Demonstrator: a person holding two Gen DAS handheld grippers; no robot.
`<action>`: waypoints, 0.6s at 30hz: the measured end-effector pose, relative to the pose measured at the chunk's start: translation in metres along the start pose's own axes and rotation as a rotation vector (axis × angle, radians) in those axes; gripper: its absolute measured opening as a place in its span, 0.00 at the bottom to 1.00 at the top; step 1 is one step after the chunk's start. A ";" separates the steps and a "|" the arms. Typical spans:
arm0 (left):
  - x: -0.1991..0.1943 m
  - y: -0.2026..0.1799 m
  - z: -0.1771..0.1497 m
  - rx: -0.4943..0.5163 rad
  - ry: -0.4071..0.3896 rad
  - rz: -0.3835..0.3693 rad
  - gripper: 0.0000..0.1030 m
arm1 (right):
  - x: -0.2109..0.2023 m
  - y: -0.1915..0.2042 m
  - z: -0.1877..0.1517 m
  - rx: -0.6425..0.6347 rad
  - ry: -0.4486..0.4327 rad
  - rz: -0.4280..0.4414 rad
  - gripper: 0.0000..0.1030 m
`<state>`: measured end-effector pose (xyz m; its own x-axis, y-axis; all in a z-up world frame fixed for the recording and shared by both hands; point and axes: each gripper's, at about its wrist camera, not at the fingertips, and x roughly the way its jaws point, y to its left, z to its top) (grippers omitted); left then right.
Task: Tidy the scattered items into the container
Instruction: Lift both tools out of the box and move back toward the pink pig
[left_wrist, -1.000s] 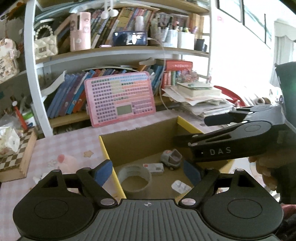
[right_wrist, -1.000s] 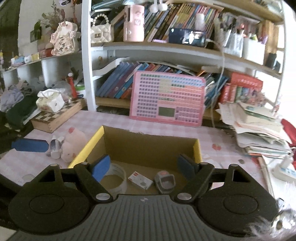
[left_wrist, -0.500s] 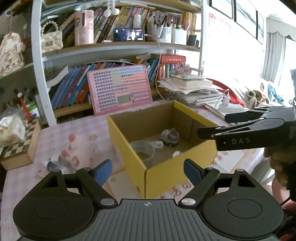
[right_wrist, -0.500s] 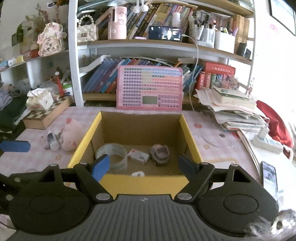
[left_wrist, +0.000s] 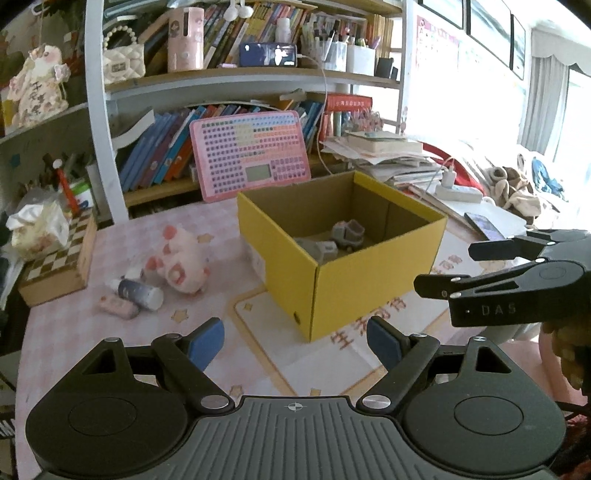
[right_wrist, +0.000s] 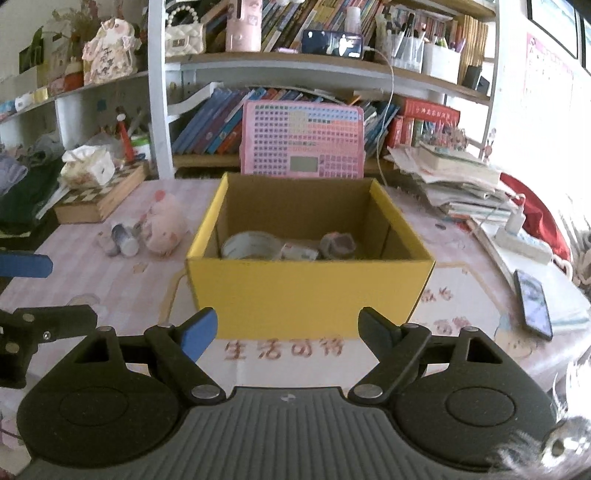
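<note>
"DAS" on right tool (left_wrist: 476, 267), both tools spread, empty; left tool (left_wrist: 295, 341) near yellow box (left_wrist: 354, 291).

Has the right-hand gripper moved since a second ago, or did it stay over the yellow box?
Yes. The right gripper has pulled back and out of the yellow box: its fingertips, earlier over the box's inside, now sit in front of its near wall.

Setting: a home study or child's room. Indicators: white shelving (right_wrist: 159, 92) packed with books (right_wrist: 207, 125), pen holders (right_wrist: 410, 48) and a quilted handbag (right_wrist: 184, 35); a tabletop (right_wrist: 110, 280) under a pink patterned cloth; a pink toy keyboard (right_wrist: 301, 142); a plush pig (right_wrist: 164, 223); stacked papers (right_wrist: 454, 181); a curtained window (left_wrist: 546, 110) at the right.
</note>
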<state>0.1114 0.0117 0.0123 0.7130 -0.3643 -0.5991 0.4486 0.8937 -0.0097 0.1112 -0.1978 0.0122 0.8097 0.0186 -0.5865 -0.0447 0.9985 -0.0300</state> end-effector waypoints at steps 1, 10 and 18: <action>-0.002 0.002 -0.003 0.001 0.002 0.000 0.84 | -0.001 0.004 -0.003 0.001 0.007 0.001 0.81; -0.012 0.019 -0.023 0.003 0.042 0.024 0.84 | 0.002 0.040 -0.018 -0.019 0.071 0.032 0.81; -0.023 0.038 -0.036 -0.039 0.055 0.063 0.85 | 0.007 0.067 -0.017 -0.054 0.101 0.082 0.82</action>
<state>0.0922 0.0639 -0.0032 0.7082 -0.2930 -0.6424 0.3815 0.9244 -0.0009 0.1036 -0.1317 -0.0075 0.7395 0.0923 -0.6668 -0.1419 0.9897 -0.0203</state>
